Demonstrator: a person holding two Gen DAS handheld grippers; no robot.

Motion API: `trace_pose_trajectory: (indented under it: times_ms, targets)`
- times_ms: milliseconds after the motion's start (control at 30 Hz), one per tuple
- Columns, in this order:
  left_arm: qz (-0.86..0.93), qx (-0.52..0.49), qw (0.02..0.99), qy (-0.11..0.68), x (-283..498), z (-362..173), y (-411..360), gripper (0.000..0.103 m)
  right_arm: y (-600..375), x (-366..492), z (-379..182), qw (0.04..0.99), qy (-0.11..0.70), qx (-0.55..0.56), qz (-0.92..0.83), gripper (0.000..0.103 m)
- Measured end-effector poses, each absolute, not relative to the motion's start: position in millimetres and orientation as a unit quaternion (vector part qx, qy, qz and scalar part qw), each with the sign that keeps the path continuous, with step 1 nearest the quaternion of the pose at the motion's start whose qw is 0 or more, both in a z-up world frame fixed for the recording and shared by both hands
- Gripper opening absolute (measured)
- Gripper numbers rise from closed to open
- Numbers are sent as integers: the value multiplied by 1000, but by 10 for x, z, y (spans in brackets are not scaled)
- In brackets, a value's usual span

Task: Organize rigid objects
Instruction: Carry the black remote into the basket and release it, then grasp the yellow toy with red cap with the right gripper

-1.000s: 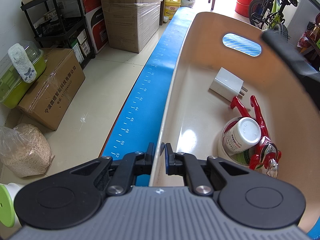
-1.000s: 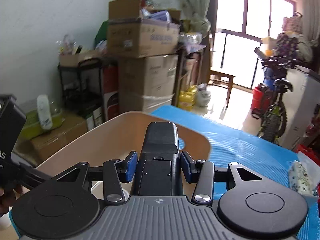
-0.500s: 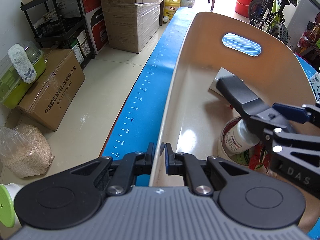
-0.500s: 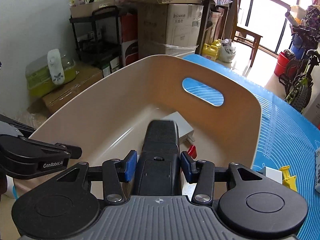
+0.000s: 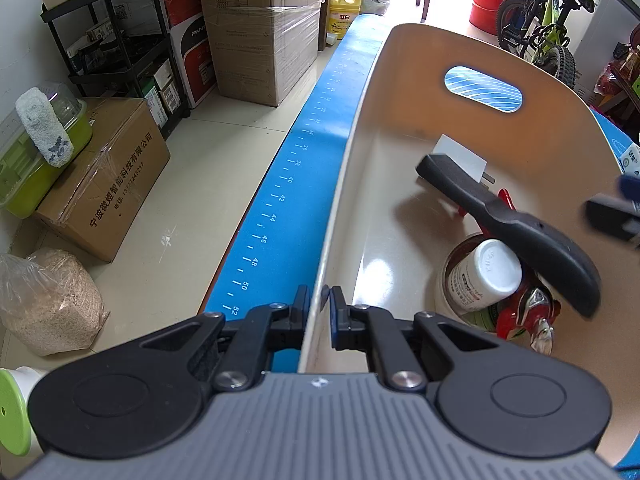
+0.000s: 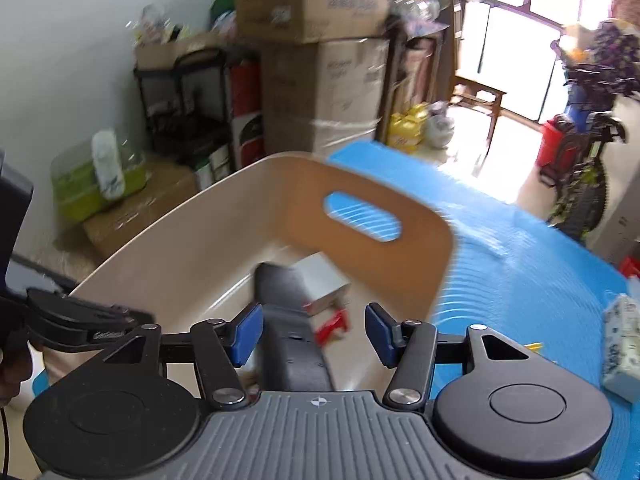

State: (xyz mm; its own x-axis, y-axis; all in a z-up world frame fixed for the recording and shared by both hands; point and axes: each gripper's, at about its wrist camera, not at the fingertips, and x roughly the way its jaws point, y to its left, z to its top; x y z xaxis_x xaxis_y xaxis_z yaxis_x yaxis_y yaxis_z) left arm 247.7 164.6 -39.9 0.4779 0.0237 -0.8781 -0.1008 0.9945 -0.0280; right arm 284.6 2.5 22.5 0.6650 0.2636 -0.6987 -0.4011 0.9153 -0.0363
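Right tool (image 6: 312, 334) is now spread wide open, and the black handle (image 5: 516, 226) it was clamping is lying loose in the bin (image 5: 400, 216), just ahead of it, leaning over the white bottle (image 5: 482, 274) and red toy (image 5: 528, 314). Left tool (image 5: 319, 306) is pinching the bin's near wall.

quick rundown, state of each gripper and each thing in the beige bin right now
left gripper: shut on the beige plastic bin's rim
right gripper: open, pads clear of the handle
long black handle-shaped object: released, leaning across the bin's contents
white-capped pill bottle: capped, lying inside the round white tub
white charger plug: on the bin floor, partly hidden
red toy figure: lying beside the tub
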Motion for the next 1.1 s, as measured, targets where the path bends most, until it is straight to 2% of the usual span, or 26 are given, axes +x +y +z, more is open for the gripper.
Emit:
trace_pose_trajectory:
  times_ms: [300, 767, 1000, 1033, 1067, 1100]
  targets:
    - [36, -38, 859, 510, 2476, -397, 1647, 12, -788, 2994, 214, 918, 370, -113, 85, 69]
    - [36, -37, 859, 510, 2477, -398, 1647, 12, -1636, 3347, -701, 874, 463, -149, -17, 69]
    - [36, -37, 859, 509, 2476, -401, 1648, 12, -1688, 3414, -870, 878, 462, -121, -22, 69]
    - [36, -37, 859, 509, 2476, -401, 1647, 12, -1698, 3410, -869, 880, 461, -115, -20, 67]
    - [36, -37, 859, 509, 2475, -401, 1648, 12, -1715, 3414, -870, 881, 462, -103, -11, 58]
    - [36, -37, 859, 509, 2475, -401, 1648, 12, -1712, 3402, -867, 882, 461, -97, -11, 54]
